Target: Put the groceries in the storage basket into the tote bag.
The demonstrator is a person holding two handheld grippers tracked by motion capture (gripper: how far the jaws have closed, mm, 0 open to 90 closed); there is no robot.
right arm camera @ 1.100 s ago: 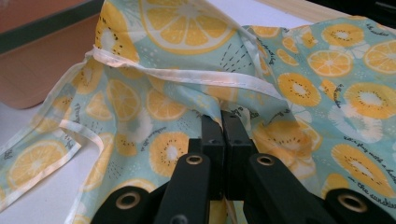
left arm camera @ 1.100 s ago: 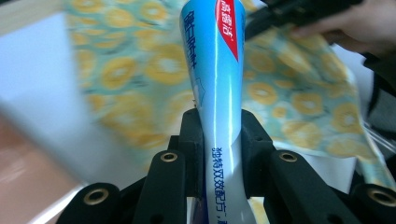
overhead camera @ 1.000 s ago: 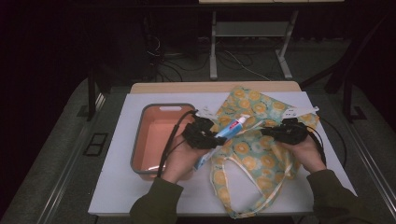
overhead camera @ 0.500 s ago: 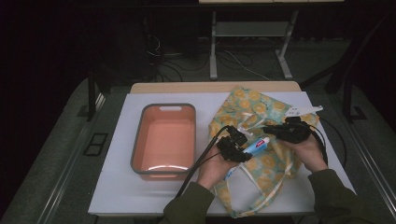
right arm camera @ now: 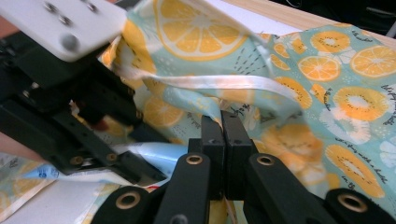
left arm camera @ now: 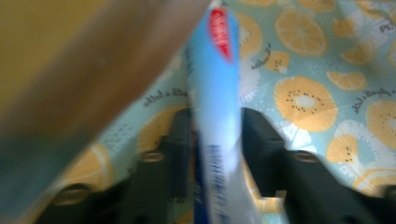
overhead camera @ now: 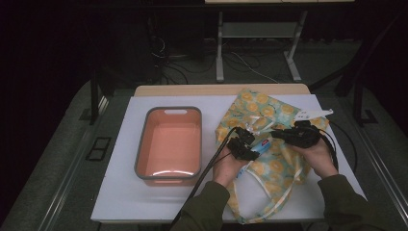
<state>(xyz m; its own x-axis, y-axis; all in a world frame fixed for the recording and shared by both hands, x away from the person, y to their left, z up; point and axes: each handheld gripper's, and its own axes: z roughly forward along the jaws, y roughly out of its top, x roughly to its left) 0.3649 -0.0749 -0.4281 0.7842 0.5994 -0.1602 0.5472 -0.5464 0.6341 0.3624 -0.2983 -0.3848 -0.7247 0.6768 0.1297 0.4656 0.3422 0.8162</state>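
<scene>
The toothpaste tube (left arm camera: 212, 107), glossy blue and white with a red logo, stands between the left gripper (overhead camera: 246, 143)'s fingers (left arm camera: 170, 140). Its jaws have just been opening, and blur hides whether the pads still press it; its lower end is cut off. Beneath lies the soft citrus-print cloth bag (overhead camera: 269, 159). The right gripper (right arm camera: 223, 122), jaws closed tight, pinches the bag's fabric beside a white strap (right arm camera: 224, 83). Left of both sits a rounded orange tub (overhead camera: 169, 144), grey-rimmed.

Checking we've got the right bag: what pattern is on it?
Citrus slices on pale teal bag, clearest in the right gripper view.
</scene>
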